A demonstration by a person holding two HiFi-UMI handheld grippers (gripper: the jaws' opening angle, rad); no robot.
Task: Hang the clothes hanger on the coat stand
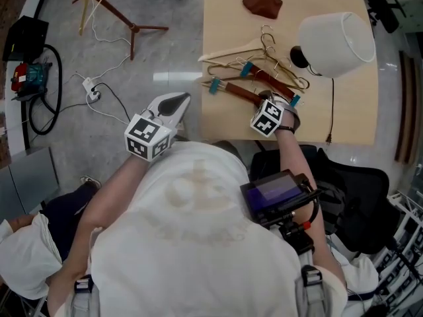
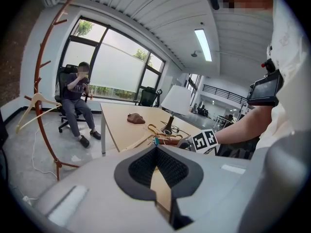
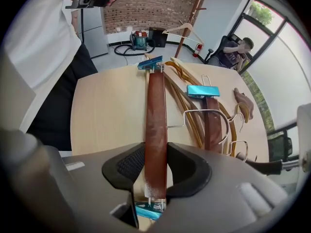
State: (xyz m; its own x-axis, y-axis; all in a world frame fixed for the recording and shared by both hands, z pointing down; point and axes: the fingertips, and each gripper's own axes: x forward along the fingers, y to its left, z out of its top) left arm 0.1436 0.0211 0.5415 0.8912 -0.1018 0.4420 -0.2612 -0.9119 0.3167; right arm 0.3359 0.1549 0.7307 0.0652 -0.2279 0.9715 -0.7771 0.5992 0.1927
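A dark brown wooden hanger [image 1: 241, 92] with blue clips lies on the pale table [image 1: 225, 121] among several other hangers. My right gripper [image 1: 266, 101] points down at it, and its bar [image 3: 155, 115] runs between the jaws, with both pads against it. A blue clip [image 3: 150, 63] marks the bar's far end. The red-brown coat stand [image 1: 112, 8] is on the floor to the left; a light wooden hanger [image 2: 36, 103] hangs on the stand [image 2: 39, 81]. My left gripper [image 1: 177, 101] is off the table's left edge, shut and empty [image 2: 155, 149].
A white-shaded lamp [image 1: 337, 41] stands at the table's right and a brown cloth [image 1: 262, 2] at its far end. A second clip hanger [image 3: 210, 115] and thin wire hangers [image 3: 184, 81] lie beside the held one. Cables and a power strip [image 1: 92, 91] cross the floor. A person [image 2: 75, 96] sits beyond the stand.
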